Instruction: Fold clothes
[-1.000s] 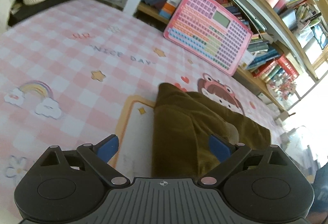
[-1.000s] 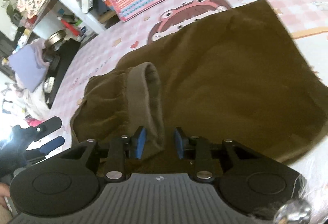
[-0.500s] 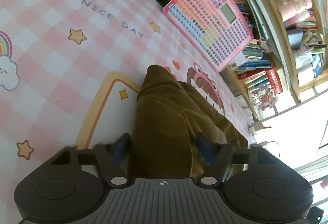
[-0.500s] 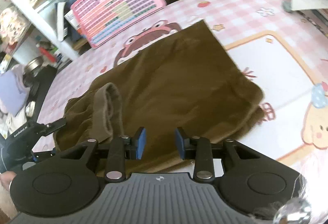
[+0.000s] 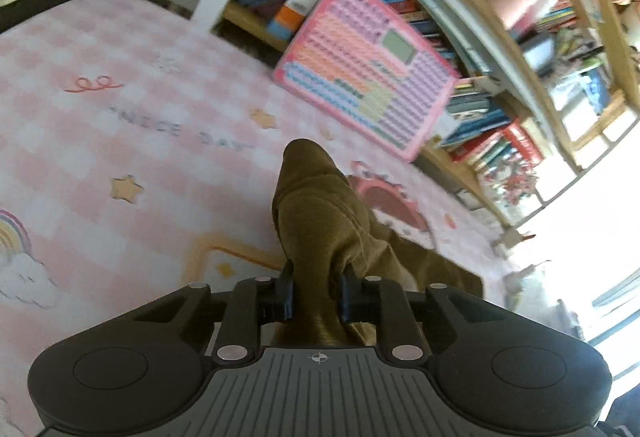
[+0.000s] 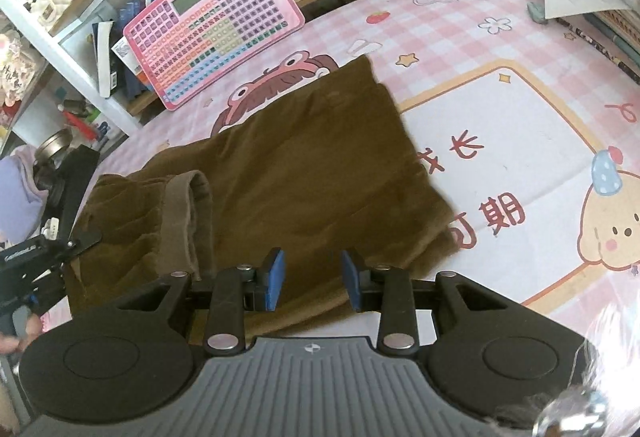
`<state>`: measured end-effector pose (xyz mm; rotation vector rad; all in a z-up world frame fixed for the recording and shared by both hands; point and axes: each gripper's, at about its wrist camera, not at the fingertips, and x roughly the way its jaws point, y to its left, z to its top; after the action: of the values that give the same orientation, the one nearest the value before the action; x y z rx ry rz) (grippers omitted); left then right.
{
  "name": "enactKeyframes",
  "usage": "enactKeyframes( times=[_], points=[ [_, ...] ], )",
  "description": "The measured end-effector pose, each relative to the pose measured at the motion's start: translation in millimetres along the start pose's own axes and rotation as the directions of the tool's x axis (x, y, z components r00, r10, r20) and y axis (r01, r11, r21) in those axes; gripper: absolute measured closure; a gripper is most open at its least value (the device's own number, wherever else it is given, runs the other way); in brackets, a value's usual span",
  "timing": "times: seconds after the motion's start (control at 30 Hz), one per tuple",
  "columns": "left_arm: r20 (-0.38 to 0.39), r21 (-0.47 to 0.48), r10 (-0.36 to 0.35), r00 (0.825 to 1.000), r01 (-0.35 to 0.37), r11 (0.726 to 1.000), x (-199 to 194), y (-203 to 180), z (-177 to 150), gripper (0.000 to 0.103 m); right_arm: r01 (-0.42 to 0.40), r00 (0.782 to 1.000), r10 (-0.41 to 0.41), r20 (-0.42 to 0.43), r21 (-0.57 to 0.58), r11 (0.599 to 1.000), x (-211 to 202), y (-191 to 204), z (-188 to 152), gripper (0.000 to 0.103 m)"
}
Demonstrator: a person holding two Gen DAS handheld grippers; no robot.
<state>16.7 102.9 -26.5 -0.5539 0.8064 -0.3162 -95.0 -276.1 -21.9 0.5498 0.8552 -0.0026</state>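
The left wrist view is motion-blurred, smearing the bookshelf [image 5: 532, 49] spines, and the brown garment [image 5: 320, 221] hides the left claw [image 5: 316, 297] pads' inner faces.

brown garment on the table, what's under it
Under the brown corduroy-like garment lies the pink checked cartoon table mat. A pink frog-like cartoon face peeks out at its far edge; the rest of that picture is covered.

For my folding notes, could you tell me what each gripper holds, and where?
The left gripper is closing on a bunched edge of the brown garment; the right gripper holds nothing.
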Motion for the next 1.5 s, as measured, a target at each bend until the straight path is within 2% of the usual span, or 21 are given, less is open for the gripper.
enactKeyframes(
  times=[0.07,0.23,0.27,0.33,0.43,0.53,0.63,0.7,0.8,0.93,1.3,1.5],
  points=[
    [-0.031,0.005,0.032,0.999,-0.032,0.999,8,10,3,0.081,0.006,1.000,-0.006,0.002,0.005,1.000,0,1,-2,0.071],
    [-0.036,0.014,0.113,0.993,-0.113,0.994,10,18,1,0.063,0.025,1.000,-0.025,0.006,0.007,1.000,-2,5,-7,0.071],
    [-0.021,0.020,0.124,0.992,-0.123,0.992,6,16,0,0.060,0.031,1.000,-0.031,0.007,0.008,0.999,-3,6,-9,0.070],
    [0.033,0.046,0.148,0.988,-0.149,0.988,-6,10,-3,0.047,0.042,0.999,-0.042,0.010,0.010,0.999,-4,7,-11,0.069],
    [0.092,0.113,0.141,0.986,-0.151,0.982,-21,-6,-9,0.038,0.058,0.998,-0.059,0.012,0.017,0.998,-4,8,-13,0.067],
    [0.111,0.188,0.139,0.984,-0.158,0.969,-30,-27,-19,0.031,0.076,0.997,-0.076,0.019,0.012,0.997,-6,12,-14,0.063],
    [0.092,0.234,0.139,0.986,-0.157,0.960,-33,-46,-33,0.024,0.103,0.994,-0.102,0.034,0.000,0.995,-11,14,-15,0.051],
    [0.068,0.254,0.131,0.989,-0.144,0.956,-33,-56,-42,0.022,0.128,0.991,-0.128,0.045,-0.005,0.992,-15,14,-15,0.046],
    [0.019,0.285,0.103,0.994,-0.104,0.953,-32,-65,-60,0.020,0.158,0.986,-0.158,0.054,0.012,0.987,-21,7,-14,0.046],
    [-0.030,0.313,0.099,0.995,-0.085,0.946,-27,-70,-73,0.019,0.178,0.982,-0.181,0.046,0.061,0.982,-25,-5,-17,0.045],
    [-0.002,0.288,0.118,0.993,-0.112,0.951,-25,-77,-72,0.019,0.177,0.984,-0.179,-0.006,0.161,0.971,-25,-36,-7,0.044],
    [0.022,0.276,0.151,0.988,-0.151,0.949,-23,-89,-78,0.015,0.132,0.991,-0.125,-0.056,0.149,0.980,-13,-47,5,0.044]
  ],
)
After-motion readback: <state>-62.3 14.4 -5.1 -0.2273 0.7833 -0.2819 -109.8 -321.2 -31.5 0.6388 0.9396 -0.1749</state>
